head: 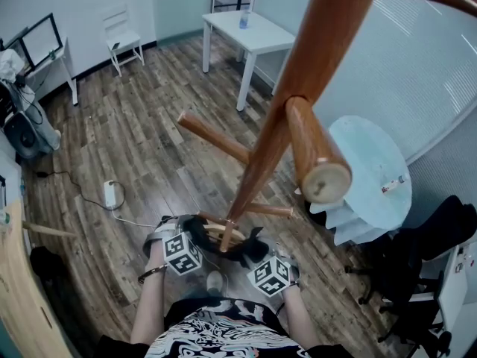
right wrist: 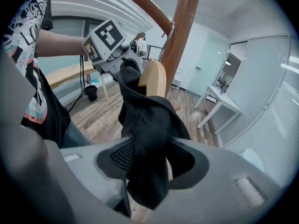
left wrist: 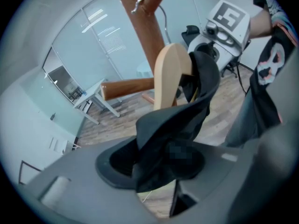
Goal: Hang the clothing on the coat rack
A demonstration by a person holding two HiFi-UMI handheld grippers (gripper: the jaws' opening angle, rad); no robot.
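The black clothing lies draped over a low wooden peg of the coat rack, and it runs from there into both grippers. The left gripper has its jaws wide apart, with the cloth lying loose in the gap. The right gripper is spread too, one ribbed pad bare beside the fabric passing through

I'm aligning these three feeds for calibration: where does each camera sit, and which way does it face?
Head view: on the person's head, steeply down the coat rack; shirt, forearms show.
Left gripper view: on the left gripper, along its jaws at black clothing draped on a peg; right gripper beyond.
Right gripper view: on the right gripper, facing back; left gripper, forearm beyond.
Both gripper views share clothing and peg.
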